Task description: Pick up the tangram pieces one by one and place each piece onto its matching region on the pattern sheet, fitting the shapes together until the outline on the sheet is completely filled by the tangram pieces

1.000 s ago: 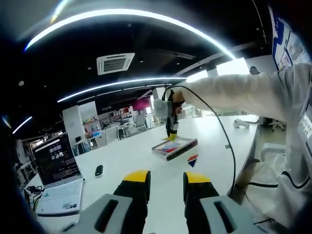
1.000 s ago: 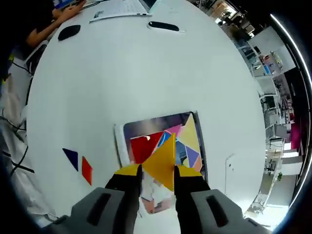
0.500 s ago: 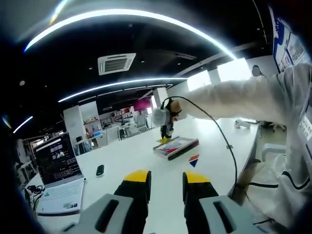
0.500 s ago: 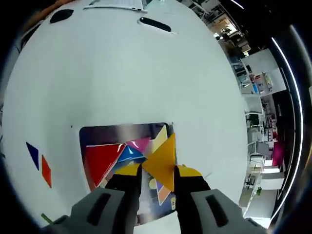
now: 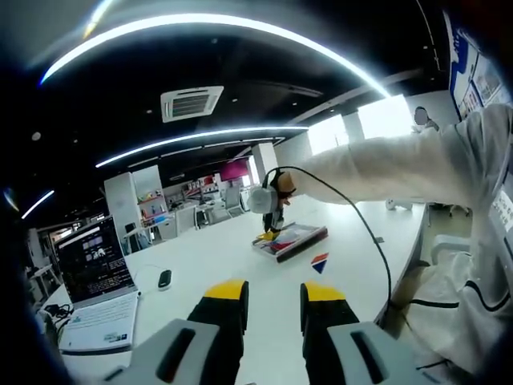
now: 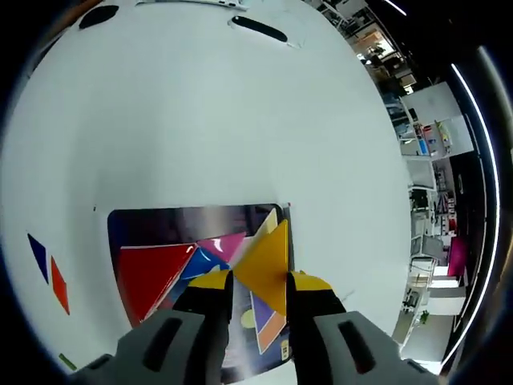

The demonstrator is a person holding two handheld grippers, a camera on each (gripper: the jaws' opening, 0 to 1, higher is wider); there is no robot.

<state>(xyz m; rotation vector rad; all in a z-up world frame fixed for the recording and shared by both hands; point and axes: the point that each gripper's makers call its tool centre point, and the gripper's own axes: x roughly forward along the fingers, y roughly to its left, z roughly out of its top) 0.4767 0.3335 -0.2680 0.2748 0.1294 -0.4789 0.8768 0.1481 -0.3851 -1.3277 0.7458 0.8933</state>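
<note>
In the right gripper view my right gripper (image 6: 258, 282) is shut on a large yellow triangle (image 6: 263, 258), held just above the pattern sheet (image 6: 160, 220). On the sheet lie a red triangle (image 6: 148, 271), a blue piece (image 6: 202, 261) and a pink piece (image 6: 227, 242). A dark blue piece (image 6: 37, 252) and an orange-red piece (image 6: 58, 284) rest on the white table (image 6: 208, 120), left of the sheet. In the left gripper view my left gripper (image 5: 274, 298) hovers open over the table, far from the sheet (image 5: 290, 238), where the right gripper (image 5: 271, 218) is seen with the yellow piece.
A laptop (image 5: 98, 285) and a black mouse (image 5: 163, 278) sit at the left in the left gripper view. Two loose pieces (image 5: 319, 261) lie near the sheet. A person's white sleeve (image 5: 401, 164) reaches across. A black pen-like object (image 6: 258, 29) lies at the table's far side.
The right gripper has carried the yellow triangle further over the sheet toward its far right corner. The left gripper has held still.
</note>
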